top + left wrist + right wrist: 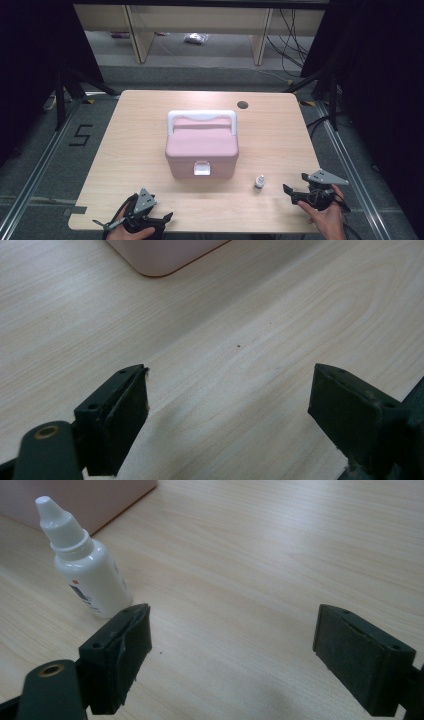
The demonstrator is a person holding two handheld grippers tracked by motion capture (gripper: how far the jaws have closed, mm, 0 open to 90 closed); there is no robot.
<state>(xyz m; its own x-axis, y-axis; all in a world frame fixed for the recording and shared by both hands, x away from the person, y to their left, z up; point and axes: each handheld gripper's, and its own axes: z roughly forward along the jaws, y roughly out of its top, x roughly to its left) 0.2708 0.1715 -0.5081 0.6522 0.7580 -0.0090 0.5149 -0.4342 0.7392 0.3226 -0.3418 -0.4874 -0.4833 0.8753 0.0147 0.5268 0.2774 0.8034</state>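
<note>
A small white dropper bottle point(259, 183) was seen standing upright on the tabletop point(125, 130), its long axis vertical and its pointed cap on top. It was placed just in front of the pink box point(202, 145), near the right front corner of this box, but apart from it. The box, with a white handle point(201, 118) and a white latch point(202, 168), was closed and stood in the middle of the tabletop.

The right gripper point(295, 189) was held to the right of the bottle, at nearly the same distance from the box front, with its fingers pointed toward the bottle. Its fingers were spread wide and nothing was between them. In the right gripper view the bottle point(85, 565) was found a little beyond the left finger point(122, 650) and off to its side, not in the gap between the two fingers.

The left gripper point(165, 219) was kept near the front edge of the tabletop, before the left part of the box and well apart from the bottle. Its fingers point(120, 410) were also spread wide and empty, with only a corner of the box point(160, 255) ahead of them.

The right gripper was clearly the nearer one. It is judged that the bottle would be taken by it, once the fingers were shifted sideways so that the bottle came between them.
</note>
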